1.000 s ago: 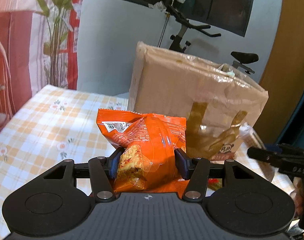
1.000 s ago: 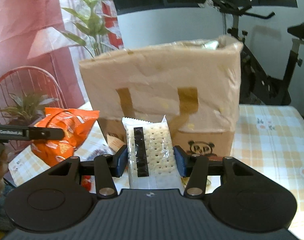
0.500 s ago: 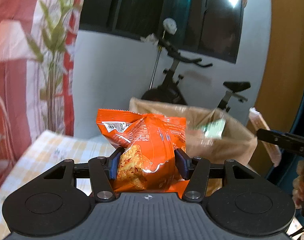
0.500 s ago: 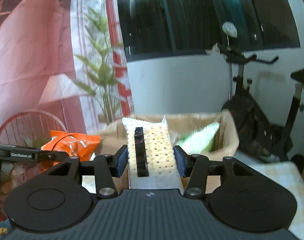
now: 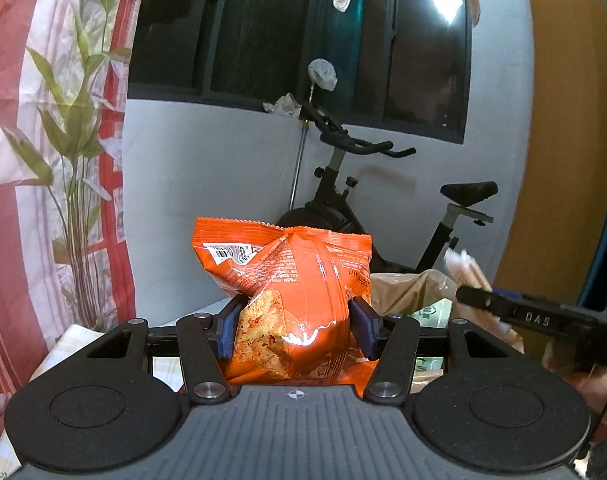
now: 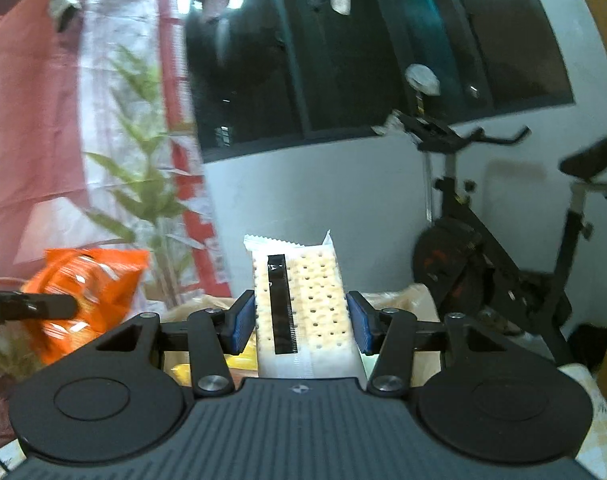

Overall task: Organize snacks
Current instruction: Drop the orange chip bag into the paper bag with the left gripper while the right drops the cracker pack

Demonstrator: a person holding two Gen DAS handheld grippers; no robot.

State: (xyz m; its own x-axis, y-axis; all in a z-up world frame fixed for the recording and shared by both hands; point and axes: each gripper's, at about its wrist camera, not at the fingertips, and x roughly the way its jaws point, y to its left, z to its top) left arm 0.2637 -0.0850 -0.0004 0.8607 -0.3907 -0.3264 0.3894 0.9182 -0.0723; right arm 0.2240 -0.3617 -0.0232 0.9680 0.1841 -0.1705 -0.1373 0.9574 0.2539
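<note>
At the far left of the left wrist view hung a red and white curtain [image 5: 43, 160] printed with green leaves. In the middle, the left gripper [image 5: 295, 326] was clamped on an orange snack bag [image 5: 291, 288], both blue pads pressing into its sides. The bag stood upright, its long axis running up from the jaws, crimped top edge uppermost and barcode at the upper left. Behind it stood an exercise bike [image 5: 363, 200] against the pale wall. Lower right, the open top of a brown paper bag [image 5: 407, 292] showed, with the other tool's dark finger above it.

In the right wrist view, the orange bag appeared blurred at the left edge. In the middle, the right gripper [image 6: 299, 322] had a cracker pack [image 6: 303, 304] between its blue pads; its jaws were opening, a thin gap showing at the right pad. The pack stood on end, its long axis pointing away from the camera and upward, a black strip running along it. The paper bag's rim lay just behind.
</note>
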